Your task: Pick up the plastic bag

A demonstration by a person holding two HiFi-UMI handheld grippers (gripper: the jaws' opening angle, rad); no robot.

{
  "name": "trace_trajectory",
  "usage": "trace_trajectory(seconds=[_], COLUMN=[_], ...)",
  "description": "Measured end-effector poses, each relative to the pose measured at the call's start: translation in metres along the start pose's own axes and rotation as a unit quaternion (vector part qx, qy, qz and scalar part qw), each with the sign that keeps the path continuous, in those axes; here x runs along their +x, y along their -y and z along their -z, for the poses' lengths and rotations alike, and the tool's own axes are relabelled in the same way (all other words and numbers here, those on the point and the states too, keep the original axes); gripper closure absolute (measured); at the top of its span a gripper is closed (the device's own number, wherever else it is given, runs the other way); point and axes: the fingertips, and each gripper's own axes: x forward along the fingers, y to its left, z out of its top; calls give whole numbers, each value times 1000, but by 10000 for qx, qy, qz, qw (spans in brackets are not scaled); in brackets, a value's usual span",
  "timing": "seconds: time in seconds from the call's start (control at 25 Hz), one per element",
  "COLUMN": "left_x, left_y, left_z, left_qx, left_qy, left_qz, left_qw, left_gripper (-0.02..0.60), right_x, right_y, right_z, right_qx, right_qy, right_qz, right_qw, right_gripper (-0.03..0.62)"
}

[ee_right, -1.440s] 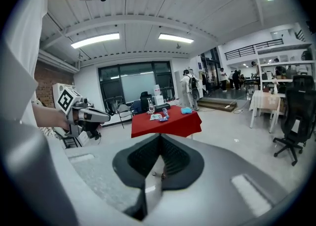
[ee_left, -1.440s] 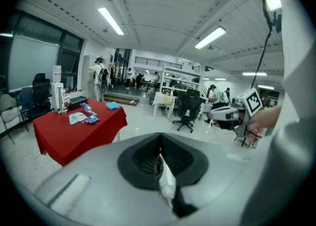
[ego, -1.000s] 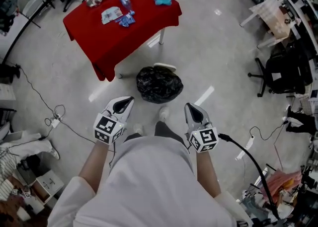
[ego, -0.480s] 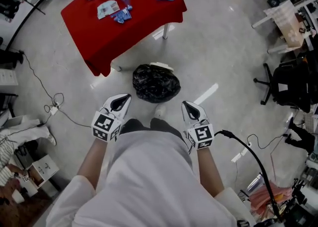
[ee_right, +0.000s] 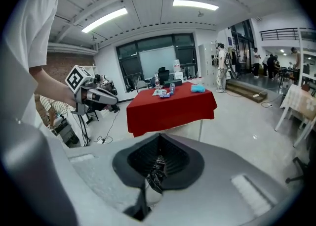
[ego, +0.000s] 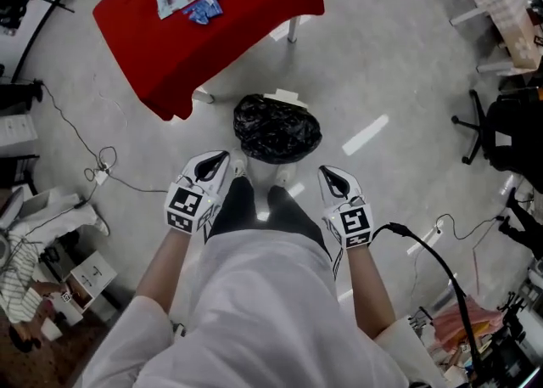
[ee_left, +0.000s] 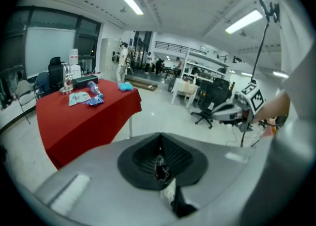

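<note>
The black plastic bag (ego: 277, 128) sits crumpled in a small white bin (ego: 284, 98) on the floor, just in front of the person's feet. My left gripper (ego: 222, 157) hangs to the bag's lower left. My right gripper (ego: 326, 171) hangs to its lower right. Both are shut, hold nothing, and are a short way from the bag. In the left gripper view the closed left gripper (ee_left: 160, 138) shows only a sliver of the bag (ee_left: 161, 168) through its slit. The same holds in the right gripper view for the right gripper (ee_right: 159, 138) and the bag (ee_right: 157, 170).
A red-clothed table (ego: 204, 38) stands just beyond the bag, with a bottle, packets and a blue cloth on it. Cables (ego: 102, 176) trail on the floor at the left and right. An office chair (ego: 509, 132) and shelving stand at the right, boxes (ego: 85, 276) at the lower left.
The person has come closer to the bag and the table has slid toward the top of the view. Both grippers have sunk forward beside the legs, still shut.
</note>
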Motion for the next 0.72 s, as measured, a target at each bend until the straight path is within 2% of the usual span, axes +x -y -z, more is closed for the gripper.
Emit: trace_trajectory(seconds=[0.2, 0.4, 0.48, 0.72], left_x=[53, 123, 157, 243], left_y=[-42, -95, -116, -168], left_z=[57, 131, 166, 280], left_qx=[-276, -751, -1003, -1643], left_qy=[-482, -1027, -1261, -2001], left_qz=[265, 359, 366, 345], left_qw=[9981, 9912, 9863, 9653], left_gripper=[577, 576, 543, 495], right_x=[47, 104, 130, 194], right_y=[14, 37, 49, 72], right_z=[43, 109, 140, 250], right_qx=[199, 452, 571, 1154], right_qy=[-359, -837, -1004, -1505], right_qz=[118, 220, 241, 364], right_qw=[9991, 9952, 9930, 9812], right_gripper=[591, 588, 551, 528])
